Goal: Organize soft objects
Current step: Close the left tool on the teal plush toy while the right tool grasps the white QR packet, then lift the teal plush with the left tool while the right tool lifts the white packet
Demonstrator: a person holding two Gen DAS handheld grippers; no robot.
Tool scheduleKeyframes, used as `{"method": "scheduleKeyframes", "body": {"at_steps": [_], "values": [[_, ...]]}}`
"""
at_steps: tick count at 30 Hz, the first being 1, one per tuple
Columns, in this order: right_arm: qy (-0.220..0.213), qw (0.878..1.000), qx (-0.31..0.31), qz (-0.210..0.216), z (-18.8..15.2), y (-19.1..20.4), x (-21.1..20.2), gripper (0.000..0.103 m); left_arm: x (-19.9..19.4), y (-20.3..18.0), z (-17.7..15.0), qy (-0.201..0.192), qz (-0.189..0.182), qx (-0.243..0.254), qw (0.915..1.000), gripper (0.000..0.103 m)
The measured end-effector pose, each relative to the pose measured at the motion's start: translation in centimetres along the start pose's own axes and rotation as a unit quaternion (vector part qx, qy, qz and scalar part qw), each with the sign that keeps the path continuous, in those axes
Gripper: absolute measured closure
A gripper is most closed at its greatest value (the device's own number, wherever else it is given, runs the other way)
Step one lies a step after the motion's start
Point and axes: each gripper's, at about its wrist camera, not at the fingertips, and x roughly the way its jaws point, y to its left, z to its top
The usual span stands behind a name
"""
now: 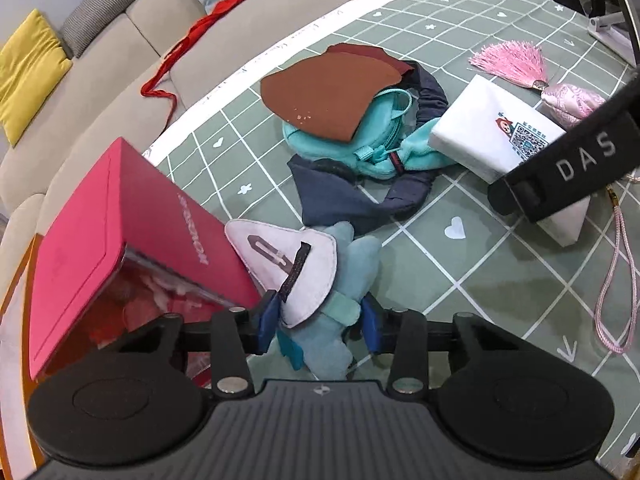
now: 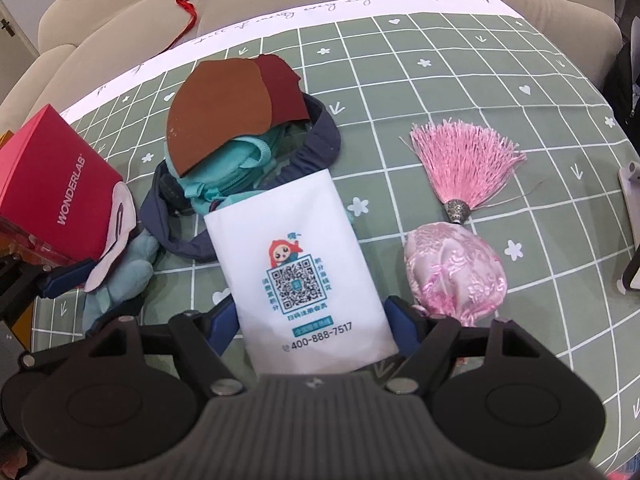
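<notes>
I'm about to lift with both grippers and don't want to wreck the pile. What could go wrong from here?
1. The left gripper pinches the blue plush toy low down; its white felt piece leans on the red box and may snag or tip it.
2. The white tissue pack between the right gripper fingers overlaps the navy headband, which could drag along.
3. The brown felt pieces lie loosely atop the teal pouch and might slide off.
</notes>
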Motion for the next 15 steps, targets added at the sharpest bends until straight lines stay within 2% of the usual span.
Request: {"method": "scheduleKeyframes", "body": {"at_steps": [3, 6, 10, 15], "values": [[0.000, 1.000, -0.009, 0.000, 0.0, 0.2, 0.0, 0.028, -0.6, -0.2, -0.9, -0.008, 0.002, -0.001, 1.0000, 0.061], [0.001, 1.000, -0.011, 0.001, 0.0, 0.1, 0.2, 0.028, -1.7, -0.4, -1.9, -0.014, -0.011, -0.016, 0.9997, 0.063], [0.004, 1.000, -0.013, 0.001, 0.1, 0.1, 0.3, 0.028, -3.7, -0.3, -3.7, -0.020, -0.050, -0.061, 0.9966, 0.064], [0.008, 1.000, -0.016, 0.003, 0.1, 0.2, 0.4, 0.028, -5.0, 0.3, -5.1, -0.045, -0.108, -0.095, 0.9886, 0.065]]}}
